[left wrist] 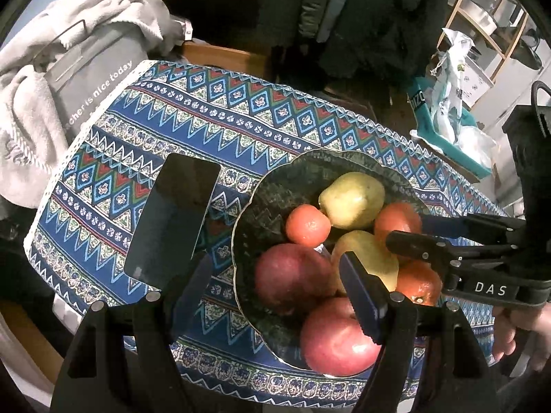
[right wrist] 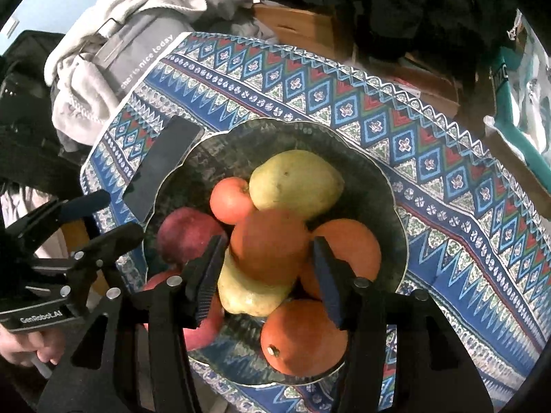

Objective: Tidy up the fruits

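With every fruit seen lying in the bowl [right wrist: 396,206], the sorting looks nearly done.
Right gripper [right wrist: 267,277] stands spread around an orange [right wrist: 268,244] at the pile's centre, pads not pressing; left gripper [left wrist: 275,296], at the bowl's 9 o'clock, gapes empty.

The tabletop [left wrist: 241,117] was covered in woven, matt cloth printed with blue, red and green geometric bands and edged with pale trim. The bowl [right wrist: 389,186] looked glazed and mottled dark green, with a thin light rim. A phone [left wrist: 172,216] lay with a glossy black glass face that mirrored the room. The apples [left wrist: 292,275] had smooth, faintly shiny red skin; the oranges [right wrist: 303,337] were pebbled and glossy, the pears [right wrist: 296,179] dull yellow-green and speckled. The left tongs [left wrist: 275,282] were matt black plastic with ribbed blue pads and bright metal pins. A fluffy grey towel [left wrist: 27,113] lay draped beside them.
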A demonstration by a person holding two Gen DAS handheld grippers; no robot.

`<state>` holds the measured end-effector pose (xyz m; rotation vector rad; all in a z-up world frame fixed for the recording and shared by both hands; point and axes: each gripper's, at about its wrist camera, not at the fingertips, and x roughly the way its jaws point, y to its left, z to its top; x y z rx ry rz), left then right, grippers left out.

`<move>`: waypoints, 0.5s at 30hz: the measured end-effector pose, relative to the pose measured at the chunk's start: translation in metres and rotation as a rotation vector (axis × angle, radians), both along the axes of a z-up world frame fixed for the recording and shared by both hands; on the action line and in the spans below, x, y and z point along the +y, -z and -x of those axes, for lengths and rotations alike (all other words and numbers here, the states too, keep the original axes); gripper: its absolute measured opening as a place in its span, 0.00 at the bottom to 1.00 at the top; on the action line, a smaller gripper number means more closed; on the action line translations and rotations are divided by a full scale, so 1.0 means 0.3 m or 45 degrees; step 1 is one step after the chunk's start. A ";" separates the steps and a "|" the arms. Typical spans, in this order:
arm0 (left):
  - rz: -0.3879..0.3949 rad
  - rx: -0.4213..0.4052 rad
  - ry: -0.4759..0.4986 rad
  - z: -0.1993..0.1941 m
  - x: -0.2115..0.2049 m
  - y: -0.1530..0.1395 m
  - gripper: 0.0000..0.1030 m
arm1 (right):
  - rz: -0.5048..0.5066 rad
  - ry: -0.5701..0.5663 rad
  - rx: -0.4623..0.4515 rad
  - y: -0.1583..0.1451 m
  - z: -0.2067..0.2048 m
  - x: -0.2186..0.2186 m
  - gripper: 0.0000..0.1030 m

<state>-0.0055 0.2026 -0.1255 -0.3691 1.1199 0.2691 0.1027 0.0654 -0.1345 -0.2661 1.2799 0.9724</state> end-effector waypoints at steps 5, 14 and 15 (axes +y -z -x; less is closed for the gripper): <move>-0.030 -0.012 0.020 0.001 -0.019 -0.025 0.76 | -0.012 0.015 -0.003 -0.018 0.002 -0.032 0.52; -0.061 -0.069 0.063 0.007 -0.071 -0.107 0.76 | -0.051 0.062 -0.099 -0.131 0.021 -0.122 0.57; -0.073 -0.076 0.069 0.009 -0.078 -0.117 0.76 | -0.053 0.065 -0.121 -0.149 0.026 -0.130 0.60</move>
